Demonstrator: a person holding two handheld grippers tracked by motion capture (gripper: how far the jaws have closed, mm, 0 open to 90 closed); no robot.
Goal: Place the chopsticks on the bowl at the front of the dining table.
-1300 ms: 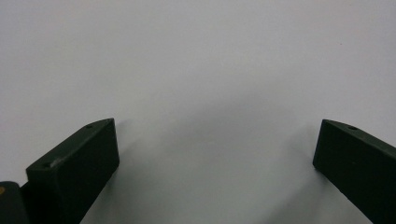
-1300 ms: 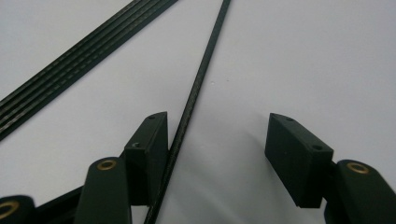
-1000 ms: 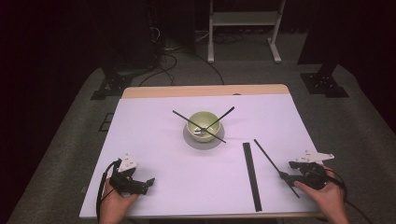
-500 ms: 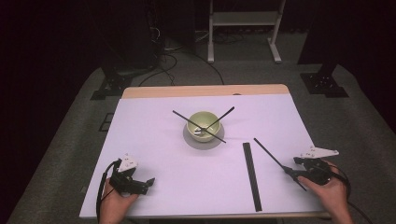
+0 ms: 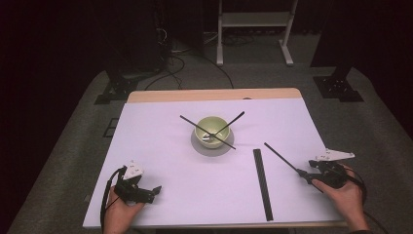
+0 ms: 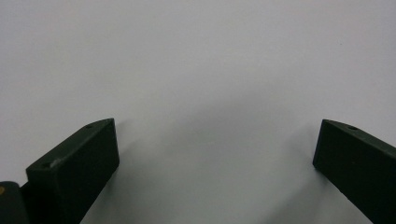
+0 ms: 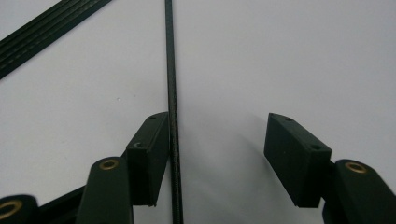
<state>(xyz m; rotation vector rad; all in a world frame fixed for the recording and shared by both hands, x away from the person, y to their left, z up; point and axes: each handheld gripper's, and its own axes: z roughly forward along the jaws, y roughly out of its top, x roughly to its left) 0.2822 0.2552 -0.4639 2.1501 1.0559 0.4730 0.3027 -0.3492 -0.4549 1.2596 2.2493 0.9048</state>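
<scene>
A pale green round bowl (image 5: 210, 128) sits on a grey round saucer (image 5: 211, 147) near the middle of a white-covered table (image 5: 160, 161). Two thin black rods (image 5: 208, 132) lie crossed over the bowl. Toward the near edge and right of the bowl lies a long flat black strip (image 5: 262, 183). Right of that strip, a third thin black rod (image 7: 171, 79) lies on the table, slanting back toward the bowl. The right gripper (image 7: 215, 140) straddles the near end of this rod: its jaws stand apart, the rod running close along the inner face of one jaw, the other jaw well clear. The left gripper (image 6: 215, 144), well left of the bowl near the front edge, rests with jaws wide apart over bare table.
</scene>
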